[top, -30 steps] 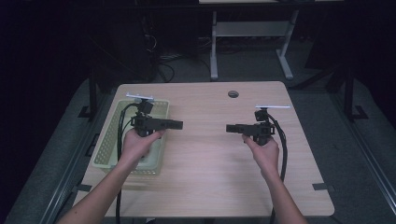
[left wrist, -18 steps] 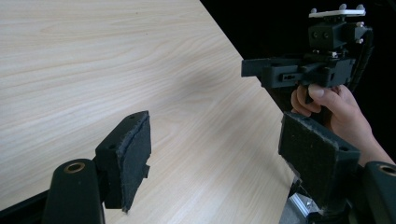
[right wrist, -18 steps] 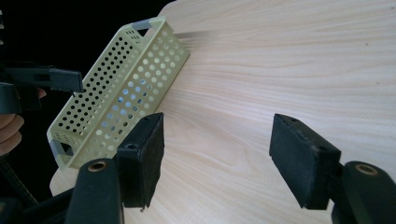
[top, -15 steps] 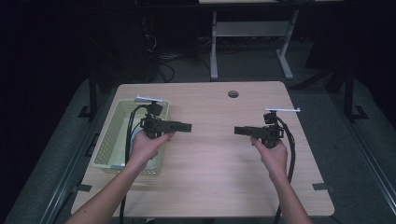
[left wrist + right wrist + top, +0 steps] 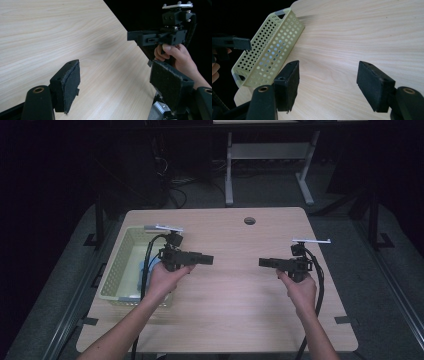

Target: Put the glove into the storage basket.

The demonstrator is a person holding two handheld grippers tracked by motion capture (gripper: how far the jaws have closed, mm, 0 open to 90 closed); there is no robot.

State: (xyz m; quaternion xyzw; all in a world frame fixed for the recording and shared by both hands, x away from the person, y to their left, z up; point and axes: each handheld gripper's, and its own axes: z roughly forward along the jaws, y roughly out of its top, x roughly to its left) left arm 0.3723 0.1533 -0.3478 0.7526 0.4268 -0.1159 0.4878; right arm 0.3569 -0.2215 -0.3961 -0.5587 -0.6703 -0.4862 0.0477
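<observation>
Pale yellow-green perforated plastic basket [image 5: 116,265] sits along the left edge of the worktop, long and rectangular, walls punched with neat rows of round holes, grey tabs at the corners. I can make out something light blue [image 5: 145,270] lying inside it, too blurry to say what it is.

My left gripper [image 5: 206,259], chunky matte black plastic, hangs just off the basket's right wall and points toward the middle of the table. Its jaws are spread wide with nothing between them; in the left gripper view the pads [image 5: 71,86] look like rough, fuzzy black felt, frayed at the edges.

My right gripper [image 5: 265,262] is over near the right edge, well apart from the basket, pointing back at the left one. It's also released, jaws far apart and holding nothing, with the same blocky padded faces [image 5: 373,86].

Worktop itself is a light wood-grain laminate table [image 5: 240,315] with rounded corners and a round cable hole [image 5: 249,220] near the far edge.
</observation>
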